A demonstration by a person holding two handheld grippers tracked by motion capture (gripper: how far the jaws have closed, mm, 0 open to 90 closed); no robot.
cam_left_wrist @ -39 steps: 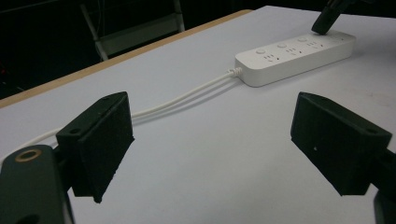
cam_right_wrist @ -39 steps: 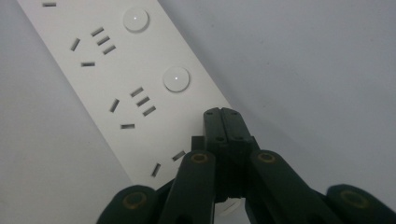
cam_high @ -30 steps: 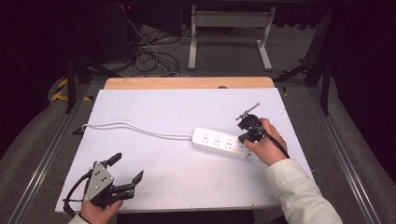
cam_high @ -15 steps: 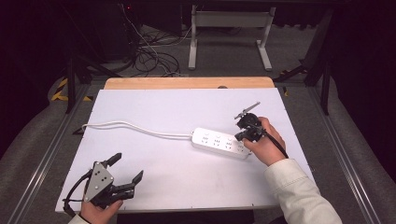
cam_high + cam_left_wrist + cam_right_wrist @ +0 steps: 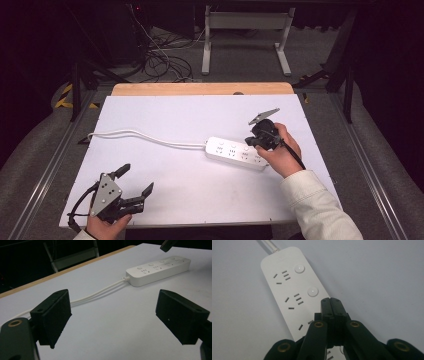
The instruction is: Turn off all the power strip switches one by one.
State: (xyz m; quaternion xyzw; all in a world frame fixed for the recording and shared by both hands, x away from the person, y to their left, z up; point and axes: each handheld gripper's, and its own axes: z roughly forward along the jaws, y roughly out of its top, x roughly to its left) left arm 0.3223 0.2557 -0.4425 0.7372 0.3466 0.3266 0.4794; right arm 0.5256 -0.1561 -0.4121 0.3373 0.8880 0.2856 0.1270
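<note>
A white power strip (image 5: 234, 152) lies right of the table's middle, with its white cable (image 5: 145, 136) trailing left. My right gripper (image 5: 250, 141) is shut with nothing between its jaws and hangs over the strip's right half. In the right gripper view the closed tips (image 5: 331, 301) sit just below the second round button (image 5: 312, 291) of the strip (image 5: 287, 287); I cannot tell whether they touch it. My left gripper (image 5: 136, 180) rests open and empty at the front left corner. Between its wide jaws (image 5: 112, 312) I see bare table, with the strip (image 5: 157, 270) farther off.
The white table top (image 5: 165, 115) has a wooden strip (image 5: 200, 89) along its far edge. Beyond it are tangled cables (image 5: 165, 60) and a metal stand (image 5: 245, 35) on the floor. Rails (image 5: 45, 160) run along both sides of the table.
</note>
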